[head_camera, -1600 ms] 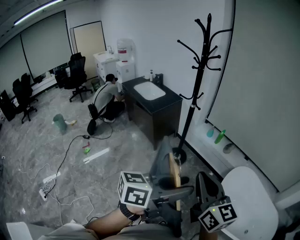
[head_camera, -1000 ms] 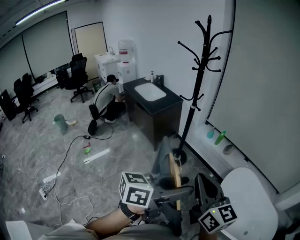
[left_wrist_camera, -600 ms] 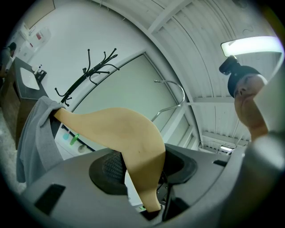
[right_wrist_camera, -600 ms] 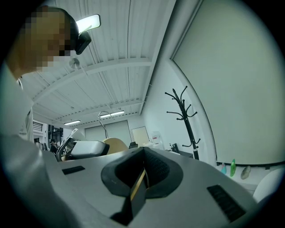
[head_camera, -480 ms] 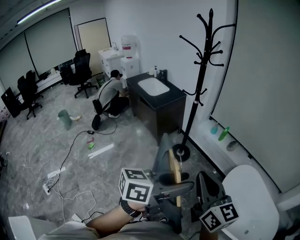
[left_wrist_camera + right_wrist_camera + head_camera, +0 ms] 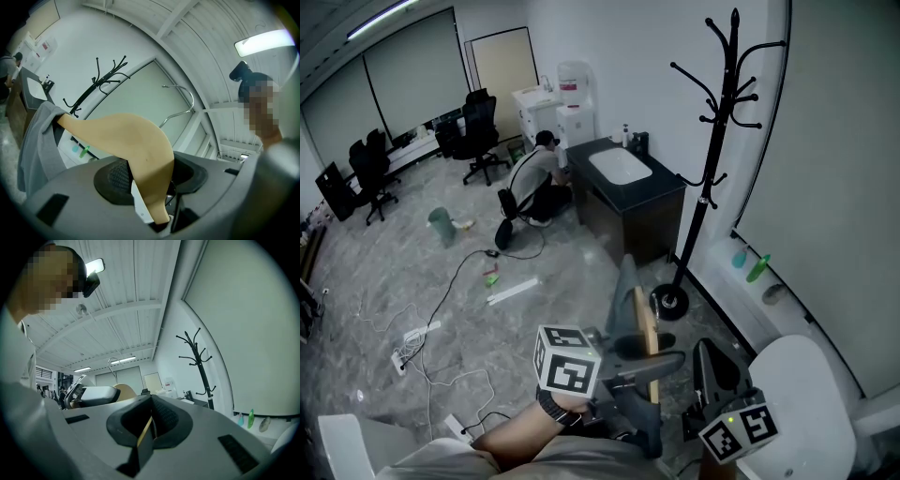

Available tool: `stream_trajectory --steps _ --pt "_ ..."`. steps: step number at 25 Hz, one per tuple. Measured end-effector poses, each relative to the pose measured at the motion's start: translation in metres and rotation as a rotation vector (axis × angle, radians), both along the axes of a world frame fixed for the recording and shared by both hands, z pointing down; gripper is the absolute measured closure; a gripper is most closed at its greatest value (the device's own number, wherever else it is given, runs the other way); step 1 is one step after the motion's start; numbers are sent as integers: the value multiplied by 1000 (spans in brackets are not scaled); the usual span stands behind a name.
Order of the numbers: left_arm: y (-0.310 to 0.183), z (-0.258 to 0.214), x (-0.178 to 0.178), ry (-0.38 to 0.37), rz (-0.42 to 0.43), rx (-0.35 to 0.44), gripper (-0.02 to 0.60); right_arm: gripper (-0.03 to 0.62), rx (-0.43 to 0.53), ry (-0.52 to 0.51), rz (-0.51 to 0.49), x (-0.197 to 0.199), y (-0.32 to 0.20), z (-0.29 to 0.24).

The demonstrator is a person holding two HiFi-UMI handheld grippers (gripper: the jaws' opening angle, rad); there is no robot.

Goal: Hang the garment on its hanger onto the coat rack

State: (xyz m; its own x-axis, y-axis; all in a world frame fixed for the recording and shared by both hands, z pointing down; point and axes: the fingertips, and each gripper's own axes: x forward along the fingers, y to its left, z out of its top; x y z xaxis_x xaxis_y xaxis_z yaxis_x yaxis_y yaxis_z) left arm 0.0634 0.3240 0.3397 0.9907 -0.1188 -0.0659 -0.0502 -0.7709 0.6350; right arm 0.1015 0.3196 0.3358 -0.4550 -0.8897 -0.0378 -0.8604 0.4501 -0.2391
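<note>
Left gripper [image 6: 151, 180] is clamped on the wooden hanger [image 6: 126, 140]. Its jaws pinch the flat of the wood just below the hump, on the bare arm. Right gripper [image 6: 150, 422] has its jaws drawn together. There's a thin tan sliver in the seam, can't tell what it is. From the head view it sits just beside the left one and looks apart from the hanger.

Location: the hanger is held low in front of the person, over the floor. The grey garment [image 6: 624, 298] is draped on the far arm and hangs down. The coat rack [image 6: 712, 178] is well apart from it, ahead and to the right, by the wall next to the black cabinet [image 6: 630, 192]. The metal hook [image 6: 182, 99] is free and rises clear of the jaws.

Handling, my read:
- The hanger looks stiff, light and smooth. The flat faces give the pads decent bite, but a 2-jaw pinch lets it pivot.
- The load is lopsided, with cloth showing on 1 arm only, so expect the far end to droop.
- The garment is soft and light and only draped. Tilt the hanger and it could slide off.
- The best hold is on the wood close under the hook, near the balance point. The present grip is about there, so I wouldn't regrip. Keep the hook clear.
- The rack's pegs are thin and curve upward. The rack stands on 1 small round base [image 6: 667, 303] and probably wobbles, so the hook should be eased on, not dropped.
</note>
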Motion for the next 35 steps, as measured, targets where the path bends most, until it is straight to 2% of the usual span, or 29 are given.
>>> stream_trajectory --steps 9,16,24,35 --pt "-57 6 -2 16 29 -2 379 579 -14 3 10 -1 -55 10" --pt "-143 1 -11 29 99 7 379 579 -11 19 52 -17 -146 6" --pt "-242 8 -17 2 205 30 379 579 -8 21 131 -32 -249 3" --pt "-335 8 -14 -17 296 83 379 579 -17 19 184 -31 -334 7"
